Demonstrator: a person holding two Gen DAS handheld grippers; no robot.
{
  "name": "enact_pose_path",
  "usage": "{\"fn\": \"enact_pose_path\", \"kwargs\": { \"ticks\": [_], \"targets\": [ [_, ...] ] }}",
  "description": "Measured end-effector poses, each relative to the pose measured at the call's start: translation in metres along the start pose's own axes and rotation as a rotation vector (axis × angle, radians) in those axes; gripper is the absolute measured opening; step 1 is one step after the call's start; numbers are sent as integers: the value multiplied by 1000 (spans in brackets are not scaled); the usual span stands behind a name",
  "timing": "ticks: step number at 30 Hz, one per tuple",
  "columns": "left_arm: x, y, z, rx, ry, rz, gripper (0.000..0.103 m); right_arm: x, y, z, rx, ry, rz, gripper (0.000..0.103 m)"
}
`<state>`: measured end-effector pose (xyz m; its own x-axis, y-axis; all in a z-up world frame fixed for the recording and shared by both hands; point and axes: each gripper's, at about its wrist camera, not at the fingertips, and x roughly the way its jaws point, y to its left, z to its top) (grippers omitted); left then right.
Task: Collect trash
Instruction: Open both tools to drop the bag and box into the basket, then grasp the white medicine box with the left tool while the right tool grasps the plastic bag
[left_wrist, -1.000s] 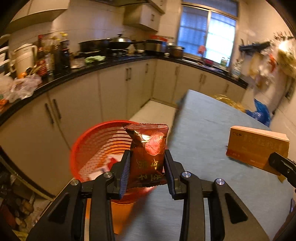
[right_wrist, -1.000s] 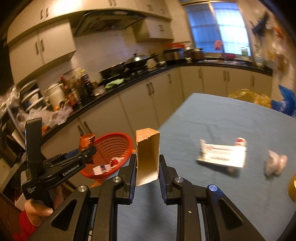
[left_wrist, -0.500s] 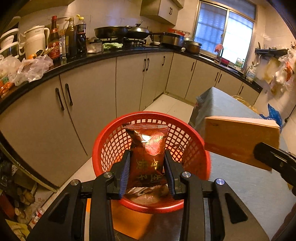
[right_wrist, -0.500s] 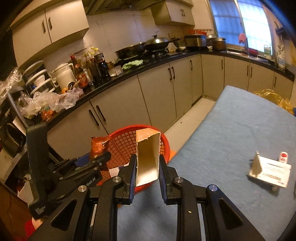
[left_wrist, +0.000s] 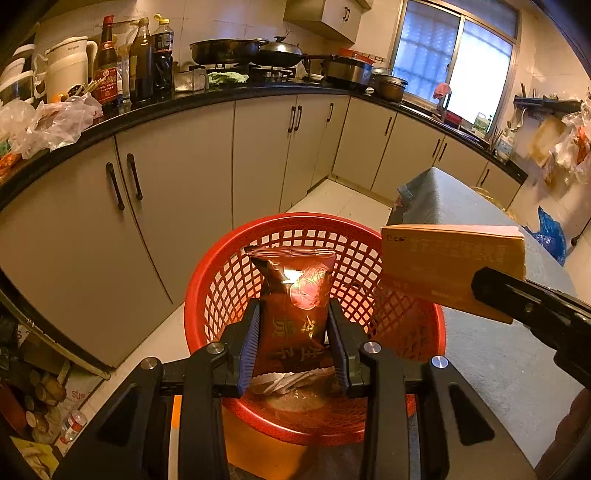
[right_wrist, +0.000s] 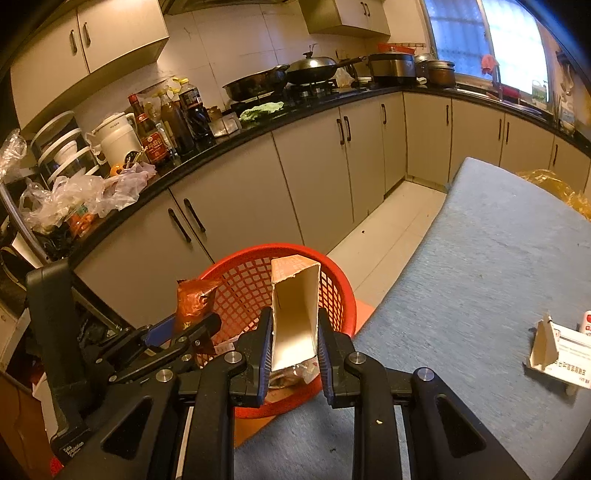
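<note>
Change since earlier frames: both grippers have travelled from over the bench to over the red basket (left_wrist: 314, 328), which now fills the lower middle of both wrist views; the grips look unchanged.
Left gripper (left_wrist: 293, 339): fingers clenched on a red snack packet (left_wrist: 295, 295), blue pads pressing its two side edges.
Right gripper (right_wrist: 294, 338): fingers clenched on an opened cardboard carton (right_wrist: 295, 314), pads on its two narrow walls.
Packet, location: held above the basket's interior, lower end hidden between the fingers.
Packet, axis: long axis runs along the fingers, crimped top seal pointing away from the gripper toward the far rim.
Carton, location: held over the near-right part of the basket, beside the packet; in the left view it shows as an orange box (left_wrist: 454, 266) crossing the rim.
Carton, axis: long axis in line with the fingers, open white-lined mouth facing the camera, closed printed end farthest out.
Basket contents: some crumpled wrappers at the bottom; detail unclear.
Bench (right_wrist: 498, 258): grey-blue cloth, carrying a small white box (right_wrist: 557, 347) well apart from the basket, likely a later pickup.
Step in hand, judged: release both pieces into the basket.
Handling advice: bring each item wholly inside the rim before opening; the carton overhangs the rim, so shift it inward and open the fingers fully so nothing catches on the pads.
</note>
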<state>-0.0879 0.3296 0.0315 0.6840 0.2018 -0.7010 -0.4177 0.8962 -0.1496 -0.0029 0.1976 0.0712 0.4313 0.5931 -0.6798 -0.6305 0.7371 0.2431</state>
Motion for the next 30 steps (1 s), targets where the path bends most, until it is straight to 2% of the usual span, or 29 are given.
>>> {"fn": "enact_pose_path", "kwargs": {
  "ticks": [4, 7, 14, 24, 30],
  "targets": [
    [-2, -2, 0, 6, -8, -7, 35, 0, 2, 4, 1, -13, -7, 26],
    [-6, -2, 1, 3, -15, -13, 45, -7, -3, 4, 13, -28, -6, 26],
    [-22, -11, 1, 6, -44, -37, 50, -42, -31, -4, 86, -73, -20, 28],
    [-49, -81, -2, 128, -83, -90, 55, -107, -98, -33, 210, -139, -81, 35],
    [-39, -149, -7, 247, -31, -140, 56, -153, -169, -57, 332, -182, -191, 39]
  ]
}}
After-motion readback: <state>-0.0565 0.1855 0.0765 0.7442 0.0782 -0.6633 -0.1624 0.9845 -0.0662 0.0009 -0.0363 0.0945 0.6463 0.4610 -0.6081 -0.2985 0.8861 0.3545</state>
